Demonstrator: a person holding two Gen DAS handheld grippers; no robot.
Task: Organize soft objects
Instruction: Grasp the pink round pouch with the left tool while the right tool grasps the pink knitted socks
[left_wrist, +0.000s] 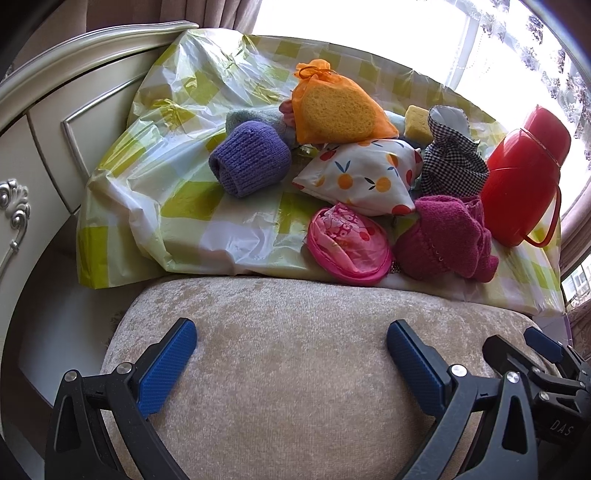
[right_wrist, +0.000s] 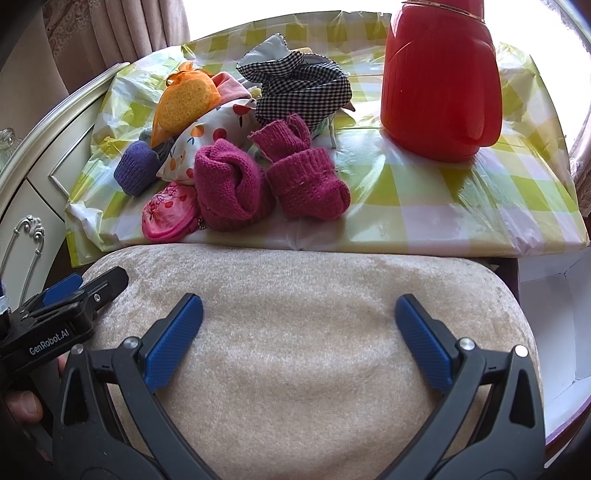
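Note:
A heap of soft things lies on a table with a green-checked plastic cover (left_wrist: 192, 206): a purple knitted sock roll (left_wrist: 249, 162), an orange mesh bag with a yellow sponge (left_wrist: 334, 107), a fruit-print pouch (left_wrist: 364, 177), a pink round pouch (left_wrist: 349, 243), magenta knitted socks (left_wrist: 443, 236) and a black-white checked bag (left_wrist: 452, 158). The same heap shows in the right wrist view, with the magenta socks (right_wrist: 266, 181) nearest. My left gripper (left_wrist: 291, 339) is open and empty above a beige cushioned stool (left_wrist: 295, 369). My right gripper (right_wrist: 299, 314) is open and empty over the same stool (right_wrist: 295, 350).
A red plastic thermos jug (right_wrist: 441, 81) stands on the table's right side, also in the left wrist view (left_wrist: 521, 173). A cream dresser with silver trim (left_wrist: 44, 129) is at the left. A white open box (right_wrist: 554, 314) sits at the right of the stool.

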